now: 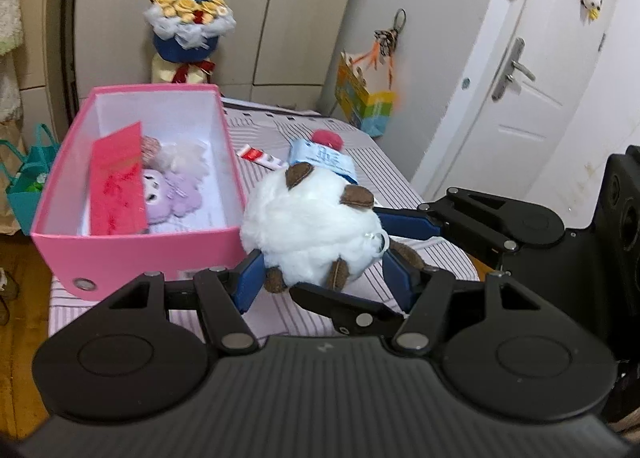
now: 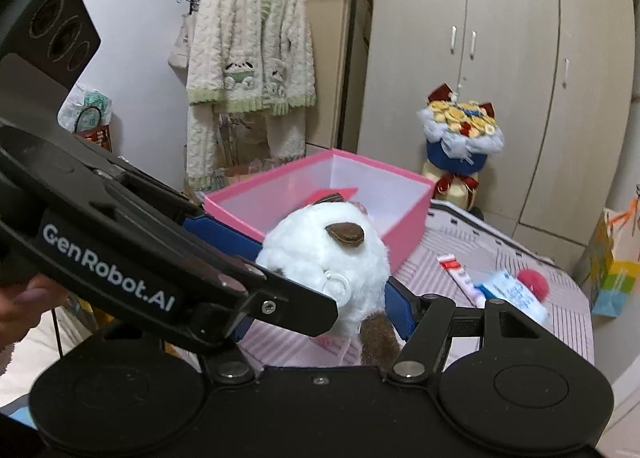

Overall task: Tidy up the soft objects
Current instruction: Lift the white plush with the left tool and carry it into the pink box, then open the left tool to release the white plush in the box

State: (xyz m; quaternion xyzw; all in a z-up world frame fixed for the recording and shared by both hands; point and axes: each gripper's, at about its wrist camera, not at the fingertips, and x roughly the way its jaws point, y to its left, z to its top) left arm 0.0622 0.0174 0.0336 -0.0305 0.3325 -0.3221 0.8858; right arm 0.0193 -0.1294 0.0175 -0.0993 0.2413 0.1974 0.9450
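Observation:
A white fluffy plush toy [image 1: 312,226] [image 2: 320,258] with brown ears and feet hangs above the striped bed [image 1: 280,130], beside the pink box [image 1: 136,250] [image 2: 408,234]. My left gripper [image 1: 324,262] [image 2: 296,278] is shut on it, one blue finger [image 1: 250,282] on each side. My right gripper [image 1: 360,254] [image 2: 324,290] reaches in from the right and is also shut on the toy. The box holds a red envelope [image 1: 116,186], a purple plush [image 1: 172,194] and a white fluffy item [image 1: 184,154]. A red pom-pom [image 1: 328,138] [image 2: 532,284] lies on the bed.
A blue-white packet [image 1: 320,158] [image 2: 512,290] and a red-white tube [image 1: 260,157] [image 2: 456,270] lie on the bed. A bouquet [image 1: 188,26] [image 2: 460,134] stands behind the box. A colourful gift bag [image 1: 368,102] hangs at the bed's far side. A cardigan [image 2: 248,54] hangs left.

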